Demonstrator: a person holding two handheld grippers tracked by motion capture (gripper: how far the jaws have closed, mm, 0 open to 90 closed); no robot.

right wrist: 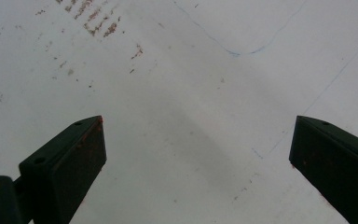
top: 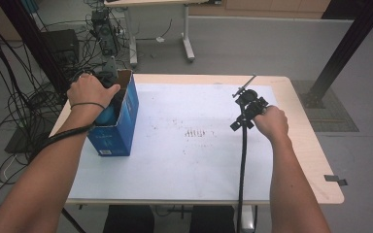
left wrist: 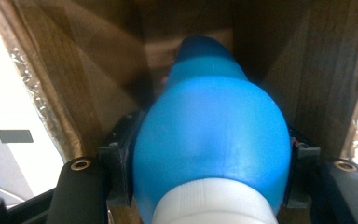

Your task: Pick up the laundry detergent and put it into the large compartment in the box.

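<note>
Down inside the blue box (top: 121, 121) at the worktop's (top: 296, 145) left edge, the left claw (left wrist: 209, 154) is clamped on a blue bottle (left wrist: 209, 140), a jaw pressed to each side of its rounded body just above the white cap (left wrist: 209, 205). That smooth curve is the worry — it could squirt out of the grip if the hold slackens, or the claw may snag the brown cardboard walls and tip the tall, narrow box on withdrawal. Apart from the bottle, I cannot tell what else the box holds. Over bare white sheet (right wrist: 177, 93) on the right, the right claw (right wrist: 196, 154) hangs wide open, holding nothing
</note>
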